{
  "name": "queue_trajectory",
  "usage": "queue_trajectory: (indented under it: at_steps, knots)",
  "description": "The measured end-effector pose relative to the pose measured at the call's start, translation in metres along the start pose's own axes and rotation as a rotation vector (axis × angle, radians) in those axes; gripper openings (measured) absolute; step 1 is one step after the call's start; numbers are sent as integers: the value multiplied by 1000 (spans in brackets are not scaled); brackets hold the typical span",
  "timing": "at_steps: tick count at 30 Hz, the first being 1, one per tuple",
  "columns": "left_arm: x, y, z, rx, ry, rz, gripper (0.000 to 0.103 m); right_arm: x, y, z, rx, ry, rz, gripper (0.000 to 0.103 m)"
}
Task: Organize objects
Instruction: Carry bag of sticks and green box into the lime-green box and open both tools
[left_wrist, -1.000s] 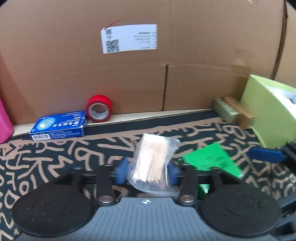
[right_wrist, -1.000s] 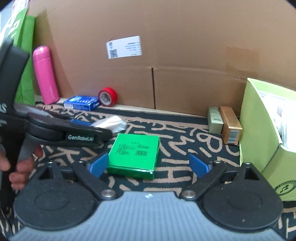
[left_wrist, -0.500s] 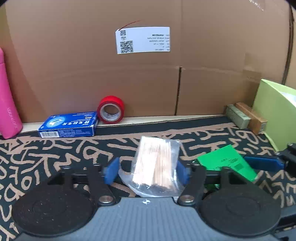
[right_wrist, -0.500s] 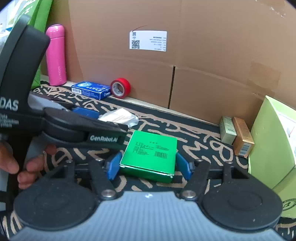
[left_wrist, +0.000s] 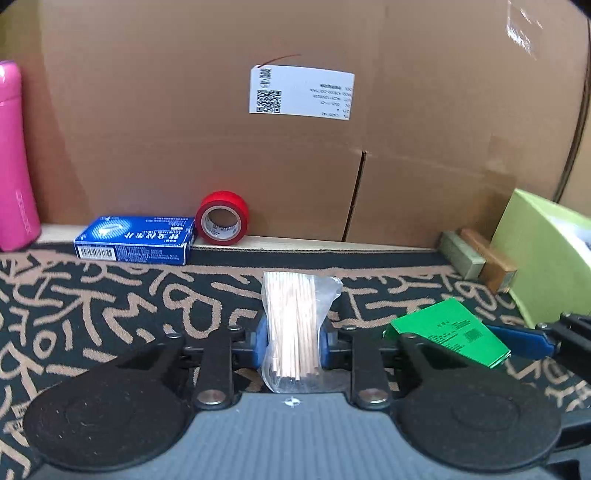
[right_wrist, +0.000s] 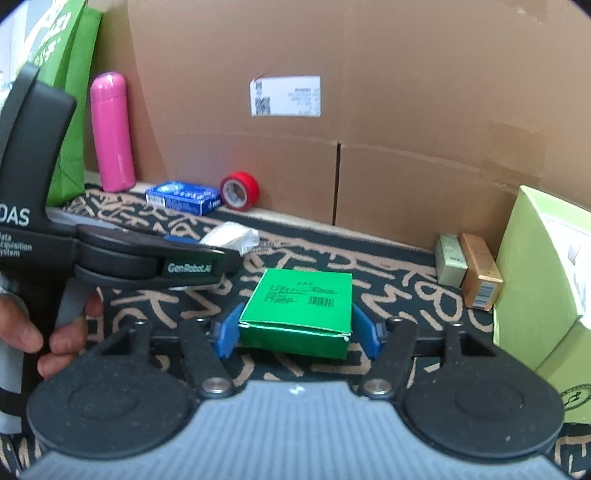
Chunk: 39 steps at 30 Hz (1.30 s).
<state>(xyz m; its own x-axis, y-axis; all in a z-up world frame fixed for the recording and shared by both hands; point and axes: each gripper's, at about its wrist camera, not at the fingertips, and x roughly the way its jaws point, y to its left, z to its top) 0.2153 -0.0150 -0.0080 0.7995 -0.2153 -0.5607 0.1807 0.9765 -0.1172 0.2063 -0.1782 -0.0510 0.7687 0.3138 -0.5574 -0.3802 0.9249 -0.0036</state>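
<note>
My left gripper (left_wrist: 291, 341) is shut on a clear plastic bag of thin wooden sticks (left_wrist: 291, 325) and holds it above the patterned mat. The bag also shows in the right wrist view (right_wrist: 231, 234), past the left gripper's body. My right gripper (right_wrist: 295, 330) is shut on a flat green box (right_wrist: 301, 308), one blue pad on each side. In the left wrist view the green box (left_wrist: 450, 330) is held to the right, with a blue finger (left_wrist: 521, 341) against it.
At the back stand a blue box (left_wrist: 135, 240), a red tape roll (left_wrist: 221, 218), a pink bottle (right_wrist: 110, 133) and a cardboard wall (left_wrist: 295, 147). Two small boxes (right_wrist: 467, 267) and a light green container (right_wrist: 543, 280) sit at right. A green bag (right_wrist: 70, 92) stands at far left.
The right gripper closed from wide open onto the green box and raised it off the mat. The left gripper moved back and left, still holding the bag of sticks.
</note>
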Motion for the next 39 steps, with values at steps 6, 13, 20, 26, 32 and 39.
queue_trajectory:
  at_steps: [6,13,20,26,32,39]
  knots:
    - [-10,-3,0,-12,-23,-11,26,-13,-8,3,20,-51,-10,63]
    - [-34,-16,10,-8,-94,-65,26,-44,-26,13,56,-179,-62,63]
    - [-48,-58,27,-3,-131,-161,26,-88,-66,17,123,-342,-204,63]
    - [-54,-120,50,95,-159,-247,26,-110,-106,11,172,-410,-407,63]
    - [-50,-177,66,153,-156,-318,26,-119,-143,-1,226,-416,-576,63]
    - [-24,-233,73,229,-127,-363,26,-117,-168,-8,241,-416,-653,64]
